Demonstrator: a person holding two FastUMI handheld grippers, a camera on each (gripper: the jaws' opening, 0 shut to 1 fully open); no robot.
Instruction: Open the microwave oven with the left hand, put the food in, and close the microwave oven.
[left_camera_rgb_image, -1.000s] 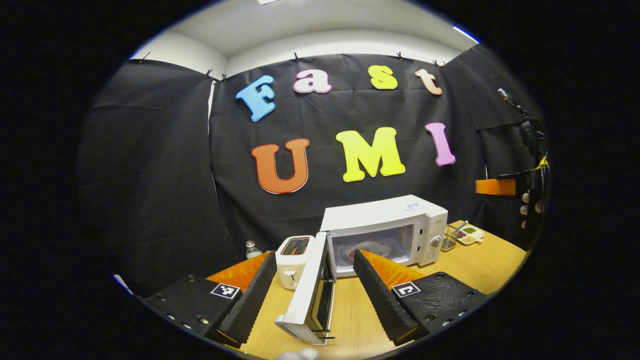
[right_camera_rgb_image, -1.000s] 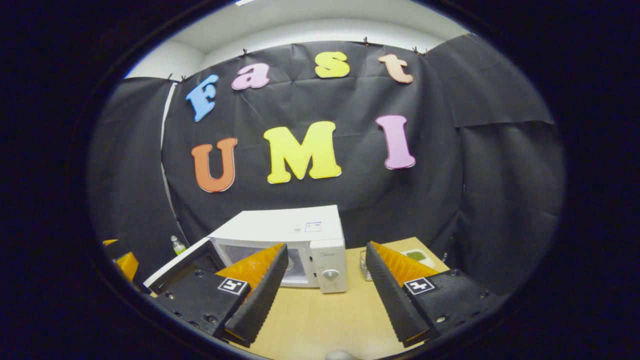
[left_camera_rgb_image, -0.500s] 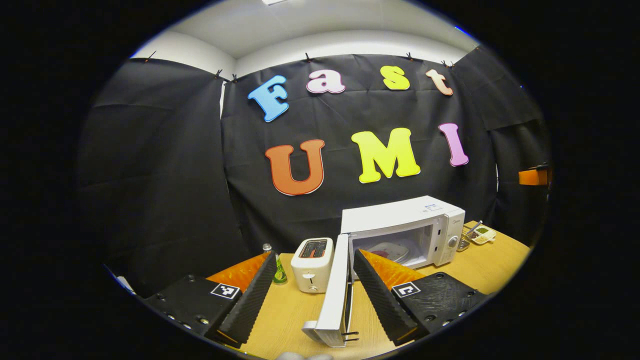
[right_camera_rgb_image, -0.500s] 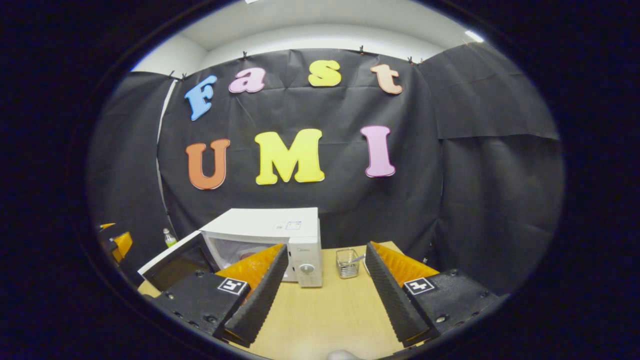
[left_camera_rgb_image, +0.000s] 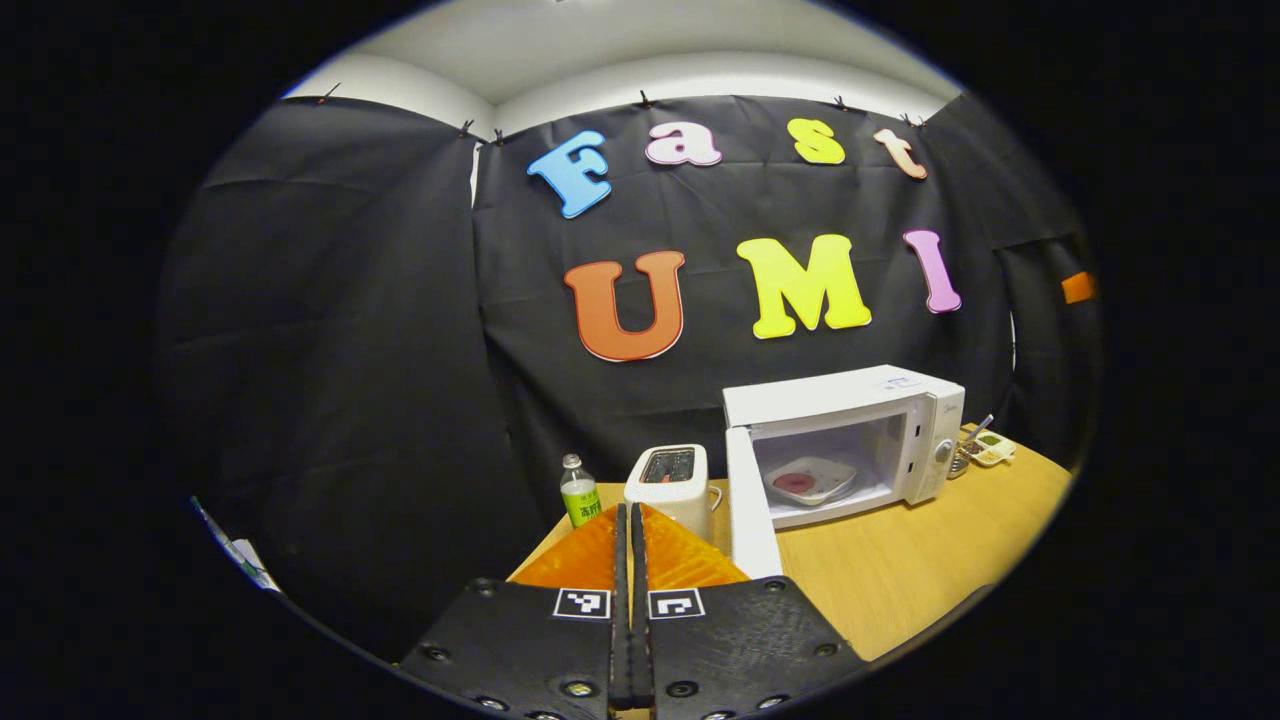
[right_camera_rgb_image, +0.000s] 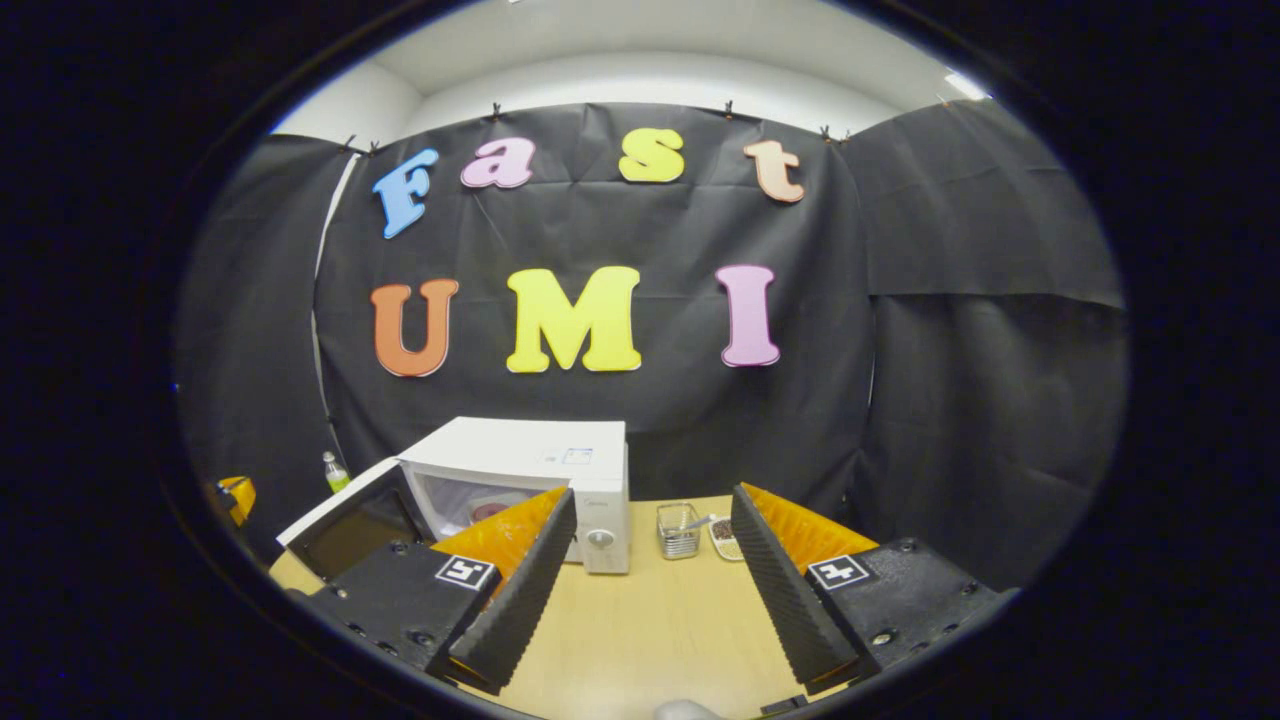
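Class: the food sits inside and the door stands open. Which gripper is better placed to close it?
Left, probably: the open door stands just beside the left gripper, while the right gripper faces the microwave's control side.

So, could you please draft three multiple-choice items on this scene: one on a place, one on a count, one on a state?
1. Where is the plate of food?
A. on the toaster
B. inside the microwave
C. on the table edge

2. How many bottles stand beside the toaster?
A. one
B. two
C. three

3. The microwave door is:
A. shut
B. removed
C. open

Key: B, the plate sits in the cavity; A, a single bottle stands left of the toaster; C, the door stands swung out, cavity exposed.
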